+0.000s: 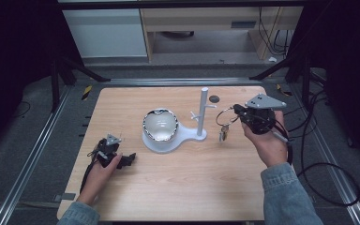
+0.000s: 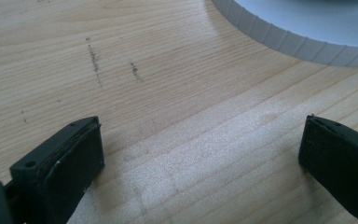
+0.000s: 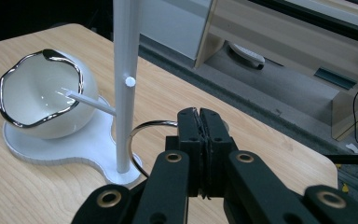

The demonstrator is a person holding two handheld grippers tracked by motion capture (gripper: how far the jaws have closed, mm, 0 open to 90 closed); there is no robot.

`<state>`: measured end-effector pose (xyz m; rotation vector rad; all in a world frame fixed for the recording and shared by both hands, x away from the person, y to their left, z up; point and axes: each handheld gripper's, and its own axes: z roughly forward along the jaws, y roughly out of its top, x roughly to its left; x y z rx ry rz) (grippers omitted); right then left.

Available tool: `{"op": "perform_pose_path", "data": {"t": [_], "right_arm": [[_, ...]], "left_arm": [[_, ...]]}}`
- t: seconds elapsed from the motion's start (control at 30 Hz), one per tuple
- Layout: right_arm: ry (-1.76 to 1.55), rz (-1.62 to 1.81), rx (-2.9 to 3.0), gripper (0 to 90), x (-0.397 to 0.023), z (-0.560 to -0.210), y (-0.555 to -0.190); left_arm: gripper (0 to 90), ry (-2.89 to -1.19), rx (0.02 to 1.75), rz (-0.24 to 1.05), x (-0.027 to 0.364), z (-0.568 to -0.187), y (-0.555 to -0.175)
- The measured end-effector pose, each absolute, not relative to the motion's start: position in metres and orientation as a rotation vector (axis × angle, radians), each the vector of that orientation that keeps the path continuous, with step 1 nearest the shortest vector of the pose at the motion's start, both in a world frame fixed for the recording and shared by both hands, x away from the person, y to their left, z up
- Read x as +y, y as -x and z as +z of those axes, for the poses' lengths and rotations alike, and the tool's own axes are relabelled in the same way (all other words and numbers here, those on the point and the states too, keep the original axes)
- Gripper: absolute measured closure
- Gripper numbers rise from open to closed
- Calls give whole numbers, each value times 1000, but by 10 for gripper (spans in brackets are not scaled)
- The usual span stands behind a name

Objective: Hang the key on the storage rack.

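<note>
From the high view, the landmark is the white flat stand (image 1: 168,139) at the middle of the pale wooden table (image 1: 178,187). On its left part sits a glossy white bowl with a wavy silver rim (image 1: 160,124); on its right part rises a slim white post with short side pegs (image 1: 202,112). Left of the stand and nearer the person, the left gripper (image 1: 127,159) lies low on the wood in the person's left hand (image 1: 98,173). Right of the post, the right gripper (image 1: 236,111) is held up in the right hand (image 1: 267,140), a thin metal key ring (image 1: 225,116) pinched at its tip, with small keys (image 1: 223,132) hanging below. A dark round spot (image 1: 214,99) sits on the table behind the post. No writing is readable anywhere.

Left gripper view: the jaws stand wide apart with bare wood grain between them, nothing gripped; the stand's ribbed white edge (image 2: 298,44) shows ahead.

Right gripper view: the jaws are pressed tight together on the key ring (image 3: 151,126), whose loop curves out just beside the post (image 3: 123,84). A peg reaches towards the bowl (image 3: 42,98).
</note>
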<state>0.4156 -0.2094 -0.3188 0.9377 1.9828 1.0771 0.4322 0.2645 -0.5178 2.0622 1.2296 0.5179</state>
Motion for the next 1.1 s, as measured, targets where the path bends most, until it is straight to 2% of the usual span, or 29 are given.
{"op": "perform_pose_path", "data": {"t": [1.1], "right_arm": [[-896, 1083, 1990, 889, -197, -306, -417]], "left_arm": [[0, -2061, 1232, 517, 264, -518, -432]]}}
